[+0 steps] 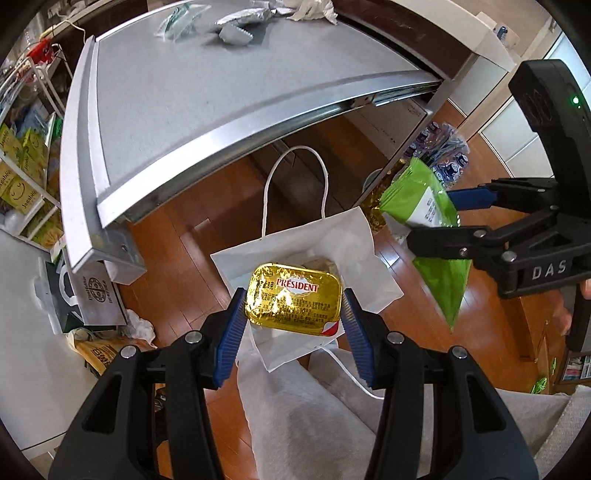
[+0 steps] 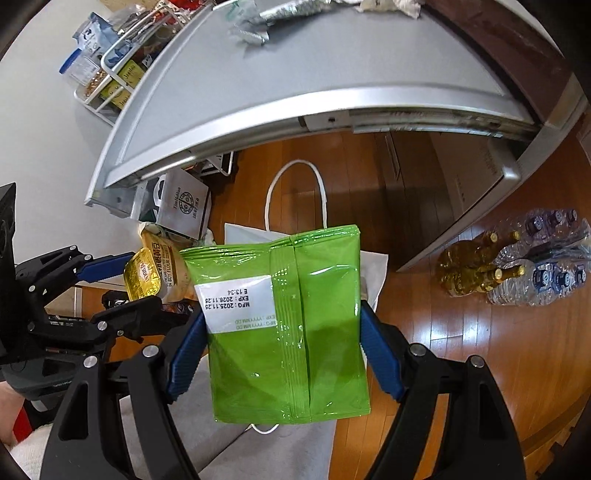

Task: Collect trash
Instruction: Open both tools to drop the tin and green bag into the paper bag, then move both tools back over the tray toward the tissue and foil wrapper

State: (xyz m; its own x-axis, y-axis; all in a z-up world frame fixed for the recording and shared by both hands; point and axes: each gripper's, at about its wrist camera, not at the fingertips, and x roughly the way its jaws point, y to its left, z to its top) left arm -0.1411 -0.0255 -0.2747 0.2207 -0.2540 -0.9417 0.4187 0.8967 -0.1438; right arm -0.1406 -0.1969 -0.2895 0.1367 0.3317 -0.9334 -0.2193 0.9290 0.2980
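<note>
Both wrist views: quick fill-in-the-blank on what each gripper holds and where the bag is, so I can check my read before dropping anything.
1. The left gripper is shut on a gold ____ butter pack.
2. The right gripper is shut on a ____ snack pouch.
3. The white paper bag stands on the ____ floor, below both grippers.
4. More wrappers lie at the far end of the ____ table.

Missing words: Président; green; wooden; grey

Your green packet point(image 2: 288, 325) hides most of the white paper bag point(image 2: 376, 269) in the right view. The top edge cuts off the wrappers point(image 1: 229, 22) on your tabletop point(image 1: 221, 85).
</note>
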